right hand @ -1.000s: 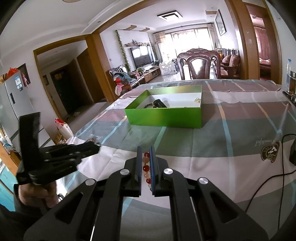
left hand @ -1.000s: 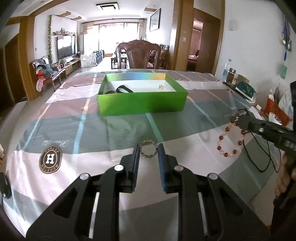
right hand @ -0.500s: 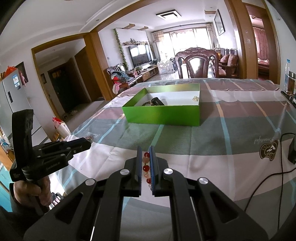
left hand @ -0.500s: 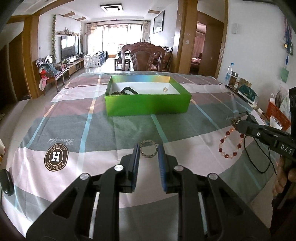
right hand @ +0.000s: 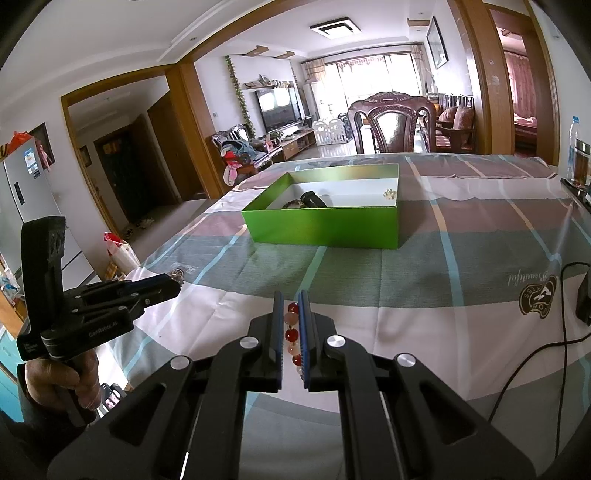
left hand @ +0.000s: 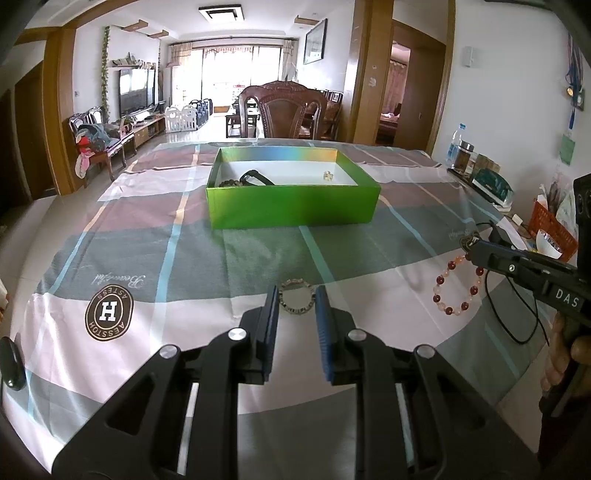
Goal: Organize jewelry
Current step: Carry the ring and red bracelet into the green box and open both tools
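Both tongs loaded, lifted off the desk (left hand: 184, 347). Left tongs (left hand: 296, 301) partly closed on a small metallic bracelet (left hand: 296, 300); right tongs (right hand: 290, 314) nearly shut, pinching a red bead bracelet (left hand: 457, 285) that dangles. Green box (left hand: 291, 206) sits ahead, mid-desk. Carry level, clear the near wall, release low inside so the beads don't snag.

Both views bright, daylit. Main source: large curtained balcony window (left hand: 236, 79) at far end of room, overexposed to near white. Rectangular ceiling lamp (right hand: 334, 28) visible. Shiny green cardboard box (left hand: 291, 184) shows rainbow sheen on its far inner wall. Checked grey-and-pink tablecloth (left hand: 184, 258) evenly lit, shadows soft. Strong fisheye bending; dark vignette at the corners. Focus sharp overall.
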### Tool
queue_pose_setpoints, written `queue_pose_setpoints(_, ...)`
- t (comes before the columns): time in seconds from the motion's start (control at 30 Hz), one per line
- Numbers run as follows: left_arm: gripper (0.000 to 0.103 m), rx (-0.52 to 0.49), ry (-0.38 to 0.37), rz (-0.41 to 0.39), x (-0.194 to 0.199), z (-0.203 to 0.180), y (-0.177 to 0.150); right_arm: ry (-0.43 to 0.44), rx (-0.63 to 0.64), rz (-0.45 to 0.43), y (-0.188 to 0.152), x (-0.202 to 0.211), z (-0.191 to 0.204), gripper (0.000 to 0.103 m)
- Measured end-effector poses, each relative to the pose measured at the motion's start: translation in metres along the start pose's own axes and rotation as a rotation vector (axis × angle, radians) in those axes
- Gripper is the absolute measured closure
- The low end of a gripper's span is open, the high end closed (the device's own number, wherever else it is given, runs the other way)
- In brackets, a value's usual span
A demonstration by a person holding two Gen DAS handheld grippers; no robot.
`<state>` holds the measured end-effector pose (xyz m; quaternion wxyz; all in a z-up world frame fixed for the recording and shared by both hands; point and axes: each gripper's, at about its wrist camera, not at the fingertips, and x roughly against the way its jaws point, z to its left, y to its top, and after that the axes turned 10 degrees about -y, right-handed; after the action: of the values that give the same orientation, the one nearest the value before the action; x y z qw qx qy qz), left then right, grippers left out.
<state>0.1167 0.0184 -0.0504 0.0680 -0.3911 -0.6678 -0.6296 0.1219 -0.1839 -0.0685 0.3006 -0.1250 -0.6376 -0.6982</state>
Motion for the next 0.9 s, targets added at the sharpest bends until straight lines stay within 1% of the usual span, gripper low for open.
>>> queue_pose_setpoints(0.13,0.083,0.006,-0.011,0.001,-0.002,0.003,0.003,-0.004,0.000,-0.001,0.001,0.000,-0.001,0.095)
queue_pose_setpoints(0.23,0.083,-0.004,-0.012,-0.011,-0.002,0.003,0.013,-0.002,0.014,-0.018,0.011,0.002,-0.001,0.095)
queue_pose_setpoints(0.3,0.083,-0.029,-0.016,-0.027,-0.002,0.001,0.030,0.007,0.028,-0.038,0.029,0.002,-0.001,0.095)
queue_pose_setpoints(0.37,0.083,-0.045,-0.021,-0.047,-0.006,0.003,0.057,-0.002,0.041,-0.063,0.048,-0.001,-0.001,0.095)
queue_pose_setpoints(0.47,0.083,-0.045,-0.032,-0.060,-0.018,0.011,0.098,-0.021,0.044,-0.092,0.092,-0.019,-0.006,0.095)
queue_pose_setpoints(0.5,0.083,-0.038,-0.034,-0.057,-0.025,0.014,0.111,-0.023,0.040,-0.093,0.101,-0.026,-0.007,0.095)
queue_pose_setpoints(0.57,0.083,-0.016,-0.027,-0.065,-0.042,0.024,0.141,-0.029,0.034,-0.092,0.127,-0.048,-0.012,0.095)
queue_pose_setpoints(0.67,0.083,0.004,0.003,-0.049,-0.079,0.039,0.178,-0.060,0.015,-0.082,0.160,-0.091,-0.020,0.095)
queue_pose_setpoints(0.77,0.083,0.008,0.044,-0.015,-0.123,0.052,0.205,-0.077,-0.019,-0.038,0.177,-0.134,-0.031,0.095)
queue_pose_setpoints(0.83,0.083,0.022,0.057,0.015,-0.152,0.062,0.217,-0.089,-0.031,-0.002,0.185,-0.169,-0.039,0.095)
queue_pose_setpoints(0.9,0.083,0.034,0.076,0.036,-0.174,0.072,0.223,-0.103,-0.042,0.022,0.189,-0.195,-0.042,0.095)
